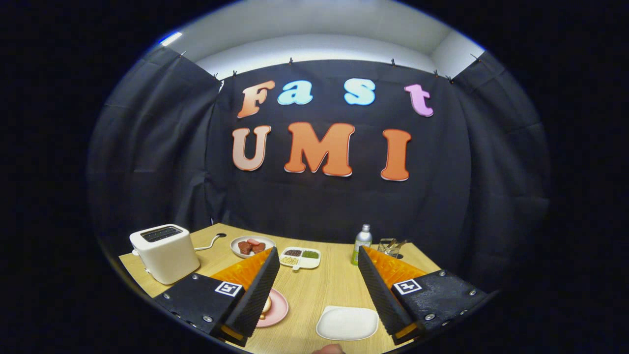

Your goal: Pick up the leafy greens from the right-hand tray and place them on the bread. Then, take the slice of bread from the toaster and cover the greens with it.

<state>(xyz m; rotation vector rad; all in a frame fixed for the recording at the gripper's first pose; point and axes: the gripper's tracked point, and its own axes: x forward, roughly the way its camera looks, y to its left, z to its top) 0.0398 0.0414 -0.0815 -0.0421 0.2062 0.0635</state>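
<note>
Wood table (324,287): gripper (319,260) fingers wide apart, holding nothing; white tray (347,323) btwn them, toaster (164,253) far left.

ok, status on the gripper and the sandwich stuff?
Hand-held gripper open, above the table, holding nothing. White tray between the fingers, no greens visible on it. Pink plate partly behind one finger. Toaster beyond that finger.
</note>
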